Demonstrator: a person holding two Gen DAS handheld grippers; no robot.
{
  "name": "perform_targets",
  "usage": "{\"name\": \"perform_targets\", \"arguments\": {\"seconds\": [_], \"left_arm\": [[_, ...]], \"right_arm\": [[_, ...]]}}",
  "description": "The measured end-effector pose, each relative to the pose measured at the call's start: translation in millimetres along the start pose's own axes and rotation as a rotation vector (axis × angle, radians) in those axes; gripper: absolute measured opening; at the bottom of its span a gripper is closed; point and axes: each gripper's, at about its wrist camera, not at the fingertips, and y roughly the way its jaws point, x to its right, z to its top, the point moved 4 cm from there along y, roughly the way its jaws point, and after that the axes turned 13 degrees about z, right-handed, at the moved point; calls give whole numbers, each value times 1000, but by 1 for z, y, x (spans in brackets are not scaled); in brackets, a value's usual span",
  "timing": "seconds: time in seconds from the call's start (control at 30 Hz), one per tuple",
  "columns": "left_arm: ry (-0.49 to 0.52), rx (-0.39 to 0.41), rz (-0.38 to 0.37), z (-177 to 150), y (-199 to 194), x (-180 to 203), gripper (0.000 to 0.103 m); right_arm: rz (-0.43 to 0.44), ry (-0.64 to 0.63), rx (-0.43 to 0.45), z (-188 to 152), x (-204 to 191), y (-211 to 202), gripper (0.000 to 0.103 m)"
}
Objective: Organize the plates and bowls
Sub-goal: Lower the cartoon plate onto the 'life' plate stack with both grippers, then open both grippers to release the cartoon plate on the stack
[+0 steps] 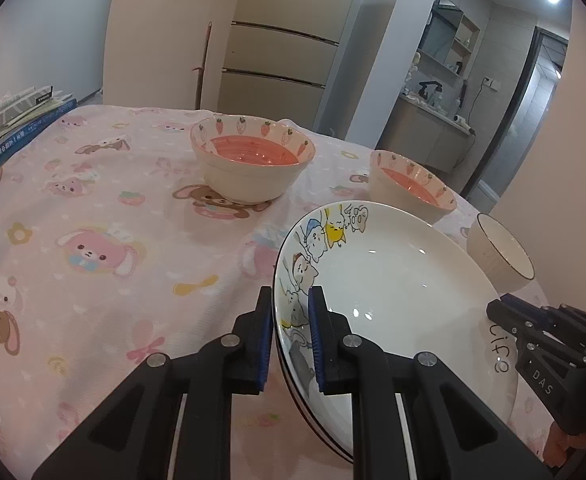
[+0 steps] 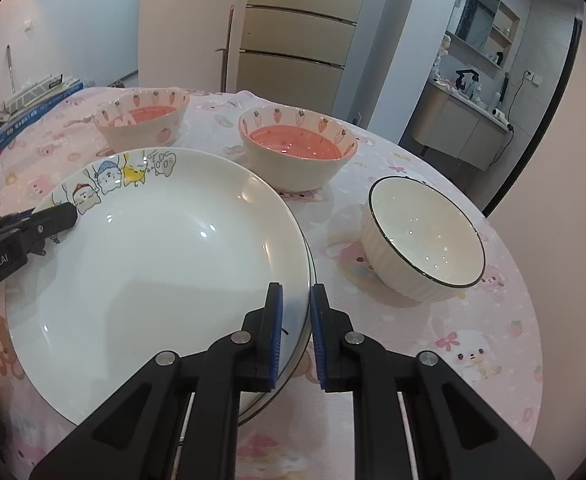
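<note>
The cartoon plate (image 2: 153, 272) lay on the pink tablecloth (image 1: 93, 220); the left gripper (image 1: 291, 336) pinched its left rim; the right gripper (image 2: 295, 332) pinched its right rim; two strawberry bowls (image 2: 299, 152) stood beyond the plate; a white bowl (image 2: 425, 236) stood right of it.

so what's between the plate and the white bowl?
Only bare pink tablecloth between the plate and white bowl, seen in the right wrist view.
</note>
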Motion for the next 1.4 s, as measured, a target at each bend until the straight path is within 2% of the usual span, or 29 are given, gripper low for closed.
{"name": "perform_targets", "arguments": {"seconds": [0.17, 0.27, 0.3, 0.33, 0.4, 0.53, 0.83, 0.93, 1.07, 1.3, 1.33, 1.37, 1.4], "left_arm": [[-4, -21, -9, 0, 2, -1, 18], [-1, -39, -11, -1, 5, 1, 28], [3, -43, -5, -1, 6, 1, 38], [9, -43, 5, -1, 6, 2, 54], [13, -22, 14, 0, 3, 3, 71], [20, 13, 32, 2, -2, 2, 71], [28, -12, 3, -1, 1, 5, 71], [36, -15, 5, -2, 2, 6, 71], [35, -15, 7, -2, 2, 7, 71], [39, -19, -7, -3, 2, 7, 71], [48, -19, -28, -4, 1, 9, 61], [63, -25, -37, -5, 1, 12, 47], [75, -23, -5, -6, 2, 13, 39]], "right_arm": [[3, 10, 13, 0, 1, 1, 14], [-2, 3, 11, 1, -1, 2, 14], [0, 5, 10, 1, -1, 2, 14], [3, 8, 9, 1, -1, 2, 14], [16, 21, 7, 1, 0, 2, 14], [22, 30, 5, 2, 2, 1, 14], [38, 40, 2, 2, 4, 0, 14], [19, 44, 4, 1, 7, -1, 13], [50, 67, -1, 0, 11, -1, 14], [50, 58, -5, -1, 10, -3, 14], [53, 60, -7, -1, 10, -3, 14], [56, 63, -6, -1, 11, -2, 13], [57, 64, -3, -1, 11, -3, 13]]}}
